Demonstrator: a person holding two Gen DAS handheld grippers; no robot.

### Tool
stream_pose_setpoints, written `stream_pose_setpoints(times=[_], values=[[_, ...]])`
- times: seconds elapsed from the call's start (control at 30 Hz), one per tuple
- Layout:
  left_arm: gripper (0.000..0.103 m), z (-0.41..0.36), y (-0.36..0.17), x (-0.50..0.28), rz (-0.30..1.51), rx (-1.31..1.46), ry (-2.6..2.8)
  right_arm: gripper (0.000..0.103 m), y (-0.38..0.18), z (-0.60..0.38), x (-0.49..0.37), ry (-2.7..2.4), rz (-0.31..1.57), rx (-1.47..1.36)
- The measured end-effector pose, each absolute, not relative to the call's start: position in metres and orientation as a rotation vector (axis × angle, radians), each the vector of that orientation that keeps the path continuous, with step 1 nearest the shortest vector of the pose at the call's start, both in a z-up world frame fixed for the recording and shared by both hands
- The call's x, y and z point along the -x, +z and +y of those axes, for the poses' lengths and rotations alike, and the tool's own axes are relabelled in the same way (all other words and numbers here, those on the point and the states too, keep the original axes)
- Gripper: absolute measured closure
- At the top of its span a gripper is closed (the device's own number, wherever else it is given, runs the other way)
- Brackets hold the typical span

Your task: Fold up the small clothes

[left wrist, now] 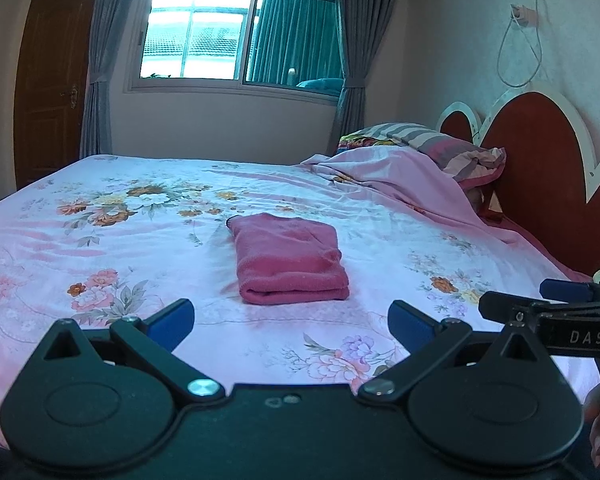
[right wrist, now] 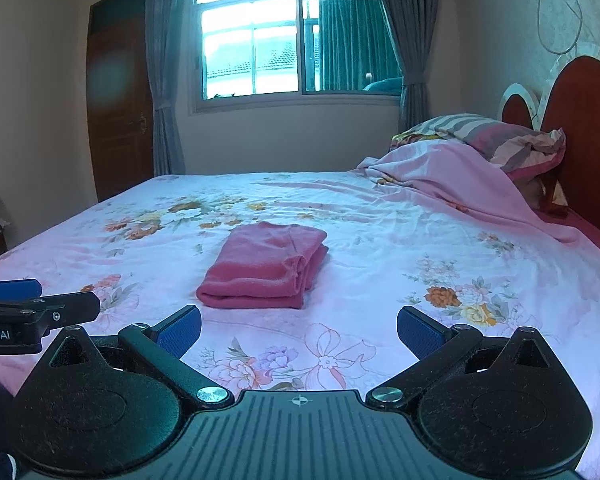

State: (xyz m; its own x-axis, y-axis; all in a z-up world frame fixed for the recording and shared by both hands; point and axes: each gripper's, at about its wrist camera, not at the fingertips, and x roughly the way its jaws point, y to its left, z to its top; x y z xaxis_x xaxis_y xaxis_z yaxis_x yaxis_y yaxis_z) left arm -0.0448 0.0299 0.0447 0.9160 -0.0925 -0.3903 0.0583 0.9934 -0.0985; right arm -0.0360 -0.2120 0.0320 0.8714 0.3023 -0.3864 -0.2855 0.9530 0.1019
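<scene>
The pink garment (left wrist: 290,258) lies folded into a neat rectangle on the floral bed sheet (left wrist: 100,248), just ahead of both pairs of fingers and touching neither. The left gripper (left wrist: 291,322) hovers low with its blue-padded fingers (left wrist: 172,322) spread wide and holding nothing, and the right gripper (right wrist: 299,328) does the same (its blue pads (right wrist: 418,334) frame bare sheet). Beyond the garment, far right of the fingers, a striped pillow (right wrist: 488,136) leans at the red headboard (right wrist: 588,152).
</scene>
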Motion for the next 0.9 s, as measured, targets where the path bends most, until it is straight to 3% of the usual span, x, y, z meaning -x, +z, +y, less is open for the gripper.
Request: stream_pose_setpoints(times=[0.9], values=[[0.002,0.0254,0.0422,0.0448,0.383,0.089,-0.086,0.000,0.0316,-0.2124,0.0347,0.290,0.409,-0.038]])
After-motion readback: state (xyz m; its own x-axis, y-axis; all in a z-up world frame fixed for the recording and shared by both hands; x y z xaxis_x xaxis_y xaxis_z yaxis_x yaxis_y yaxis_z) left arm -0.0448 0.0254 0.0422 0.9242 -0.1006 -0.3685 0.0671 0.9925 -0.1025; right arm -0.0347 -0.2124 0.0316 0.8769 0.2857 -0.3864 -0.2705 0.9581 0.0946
